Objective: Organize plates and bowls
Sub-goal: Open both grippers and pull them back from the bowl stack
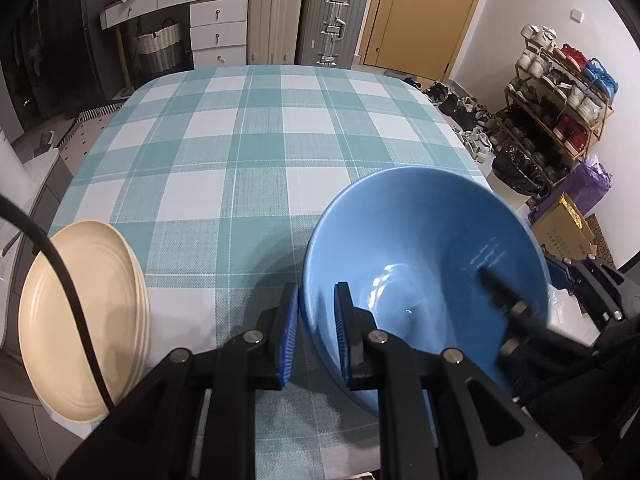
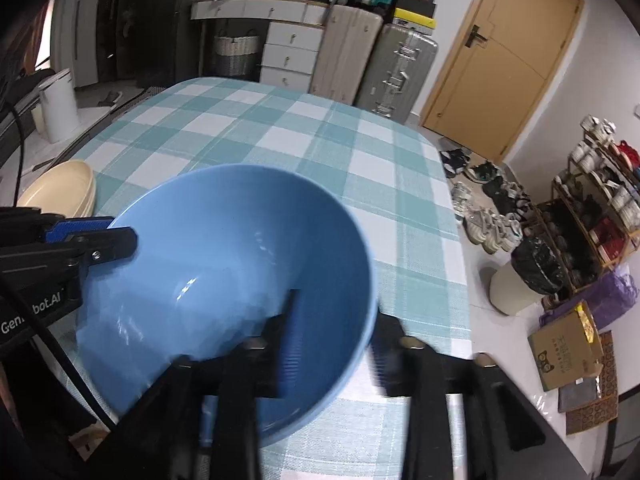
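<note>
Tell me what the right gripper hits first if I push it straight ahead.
Likely the blue bowl: the right gripper straddles its near rim, one finger inside, so the wall comes first.

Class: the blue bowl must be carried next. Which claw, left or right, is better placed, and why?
Left. The left claw is shut on the blue bowl's rim, while the right claw straddles the rim with its jaws apart.

Cream plates (image 1: 84, 312) partly behind a cable (image 1: 68, 284), right hand-held gripper (image 2: 332, 340) motion-blurred, outer pad hidden by blue bowl (image 2: 224, 264)
</note>
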Demonstrator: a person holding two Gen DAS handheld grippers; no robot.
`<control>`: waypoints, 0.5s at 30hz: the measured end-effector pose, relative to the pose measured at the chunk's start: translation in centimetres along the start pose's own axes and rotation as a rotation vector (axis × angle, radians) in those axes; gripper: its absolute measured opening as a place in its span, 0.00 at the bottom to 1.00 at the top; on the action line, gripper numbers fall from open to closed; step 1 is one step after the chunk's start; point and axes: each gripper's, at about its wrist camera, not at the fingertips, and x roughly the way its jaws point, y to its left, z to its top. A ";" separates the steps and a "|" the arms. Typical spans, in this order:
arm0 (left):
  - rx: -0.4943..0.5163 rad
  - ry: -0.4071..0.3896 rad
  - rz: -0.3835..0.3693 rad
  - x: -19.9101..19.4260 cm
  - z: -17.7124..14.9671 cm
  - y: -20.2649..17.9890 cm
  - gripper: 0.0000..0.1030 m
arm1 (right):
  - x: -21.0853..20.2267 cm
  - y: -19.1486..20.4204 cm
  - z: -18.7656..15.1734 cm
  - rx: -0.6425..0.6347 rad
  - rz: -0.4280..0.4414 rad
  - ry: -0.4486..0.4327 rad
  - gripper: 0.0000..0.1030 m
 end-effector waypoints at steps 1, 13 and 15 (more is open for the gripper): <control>-0.001 0.002 -0.002 0.0 0.0 0.0 0.14 | 0.1 0.1 -0.1 0.002 -0.006 -0.003 0.43; 0.002 0.006 -0.005 0.1 -0.3 0.1 0.15 | -0.7 -0.5 -0.3 0.042 -0.002 -0.046 0.46; -0.004 0.006 -0.009 0.1 -0.3 0.2 0.17 | -1.1 -0.6 -0.3 0.047 -0.005 -0.057 0.48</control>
